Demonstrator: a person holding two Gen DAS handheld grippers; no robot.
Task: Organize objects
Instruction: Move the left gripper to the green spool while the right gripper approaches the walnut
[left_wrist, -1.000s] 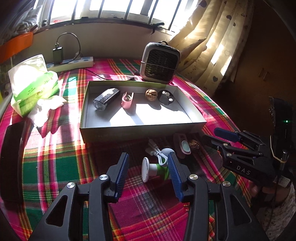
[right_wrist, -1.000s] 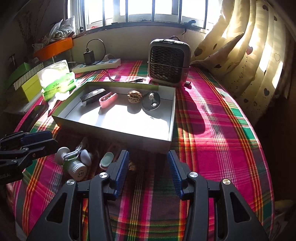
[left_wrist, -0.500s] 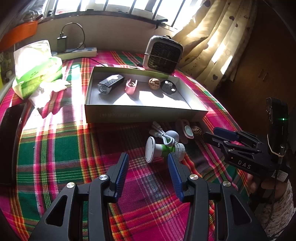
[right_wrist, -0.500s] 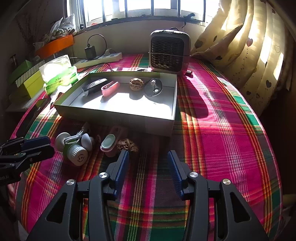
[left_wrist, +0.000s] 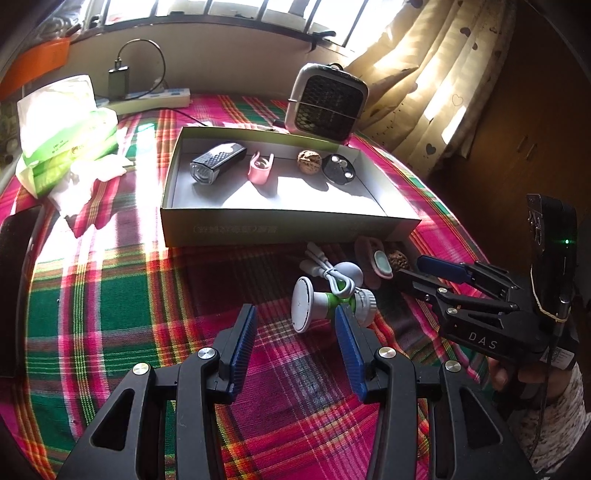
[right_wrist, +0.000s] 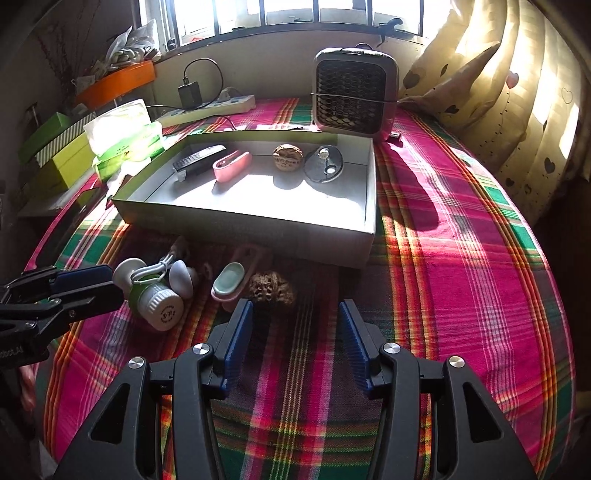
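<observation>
A grey open box (left_wrist: 288, 221) (right_wrist: 258, 229) holds a black light (left_wrist: 216, 162), a pink clip (left_wrist: 260, 168), a walnut (left_wrist: 309, 161) and a black disc (left_wrist: 338, 170). In front of it on the plaid cloth lie a white-and-green gadget with a coiled cable (left_wrist: 328, 299) (right_wrist: 155, 295), a second pink clip with a teal pad (right_wrist: 232, 277) and a second walnut (right_wrist: 271, 288). My left gripper (left_wrist: 295, 332) (right_wrist: 92, 280) is open just short of the gadget. My right gripper (right_wrist: 295, 328) (left_wrist: 413, 271) has its jaws opening, empty, with the walnut just ahead of its left finger.
A small grey fan heater (right_wrist: 354, 92) stands behind the box. A green tissue pack (left_wrist: 62, 125) and a power strip with charger (left_wrist: 147, 99) sit at the back left. A dark phone (left_wrist: 18, 280) lies at the left edge. Curtains hang on the right.
Both views have shifted so the loose items sit farther ahead of the fingertips. The second walnut now shows beyond the right gripper's left finger. The right jaws stand a little wider.
</observation>
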